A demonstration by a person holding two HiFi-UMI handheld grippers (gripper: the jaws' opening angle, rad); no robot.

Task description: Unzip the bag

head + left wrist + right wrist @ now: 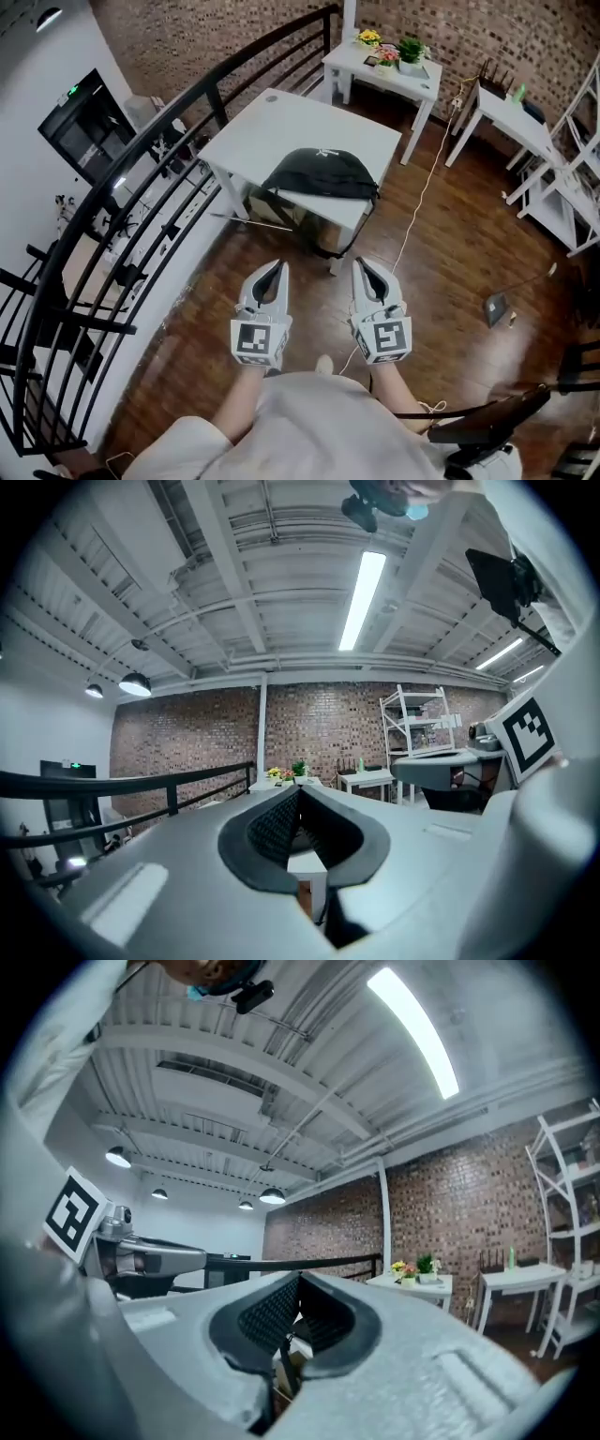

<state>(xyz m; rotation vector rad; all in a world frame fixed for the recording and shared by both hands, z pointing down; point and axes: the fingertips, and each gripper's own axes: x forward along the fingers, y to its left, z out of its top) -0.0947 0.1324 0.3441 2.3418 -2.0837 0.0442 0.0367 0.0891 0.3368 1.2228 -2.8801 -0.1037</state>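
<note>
The black bag (323,173) lay domed at the surface's (281,122) near edge, a strap hanging below. The left tool (279,268) and right tool (362,264) were pressed together, empty.

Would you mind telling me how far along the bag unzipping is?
Nothing looks done: the black bag lies untouched on the white table. In hand, nothing: left gripper and right gripper are shut, empty, short of it. Reaching and opening the zip remain.

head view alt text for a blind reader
A black bag lies at the near edge of a white table, seen from above. The left claw and right claw, both shut and empty, hover side by side short of it.
</note>
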